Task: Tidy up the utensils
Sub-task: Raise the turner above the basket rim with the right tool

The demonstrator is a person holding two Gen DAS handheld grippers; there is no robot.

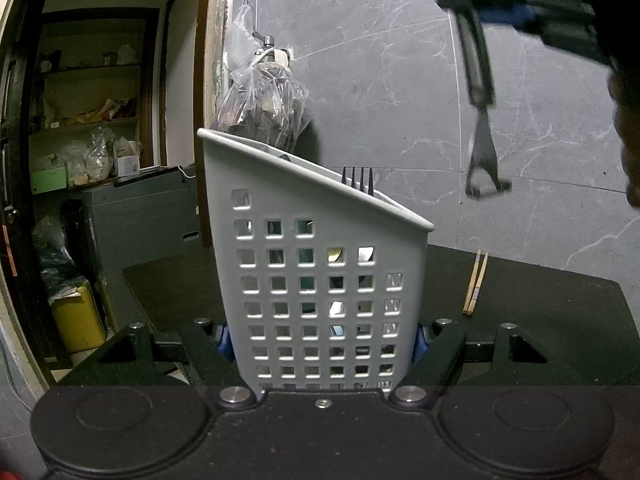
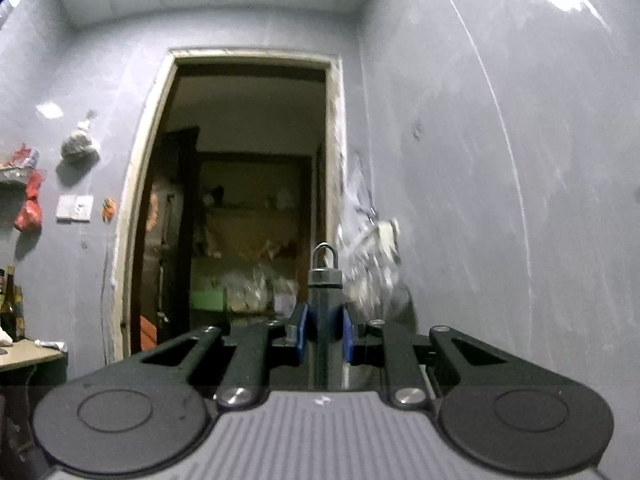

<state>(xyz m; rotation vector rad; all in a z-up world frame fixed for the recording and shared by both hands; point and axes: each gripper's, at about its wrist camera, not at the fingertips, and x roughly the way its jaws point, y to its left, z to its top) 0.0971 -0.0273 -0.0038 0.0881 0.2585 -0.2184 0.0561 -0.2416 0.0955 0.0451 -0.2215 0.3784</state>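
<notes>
My left gripper [image 1: 322, 340] is shut on a white perforated utensil caddy [image 1: 316, 280] that stands on the black table [image 1: 540, 312]. A black fork [image 1: 357, 179] sticks up out of the caddy with its tines up. My right gripper [image 1: 516, 8] hangs blurred at the top right, above and right of the caddy. It is shut on a dark peeler [image 1: 478, 92] whose head points down. In the right wrist view the right gripper [image 2: 324, 334] clamps the peeler's handle [image 2: 325, 280], with its hanging loop pointing up.
A pair of wooden chopsticks [image 1: 475, 284] lies on the table right of the caddy. A plastic bag [image 1: 264, 100] hangs on the marble wall behind it. A doorway with cluttered shelves [image 1: 92, 120] opens at the left.
</notes>
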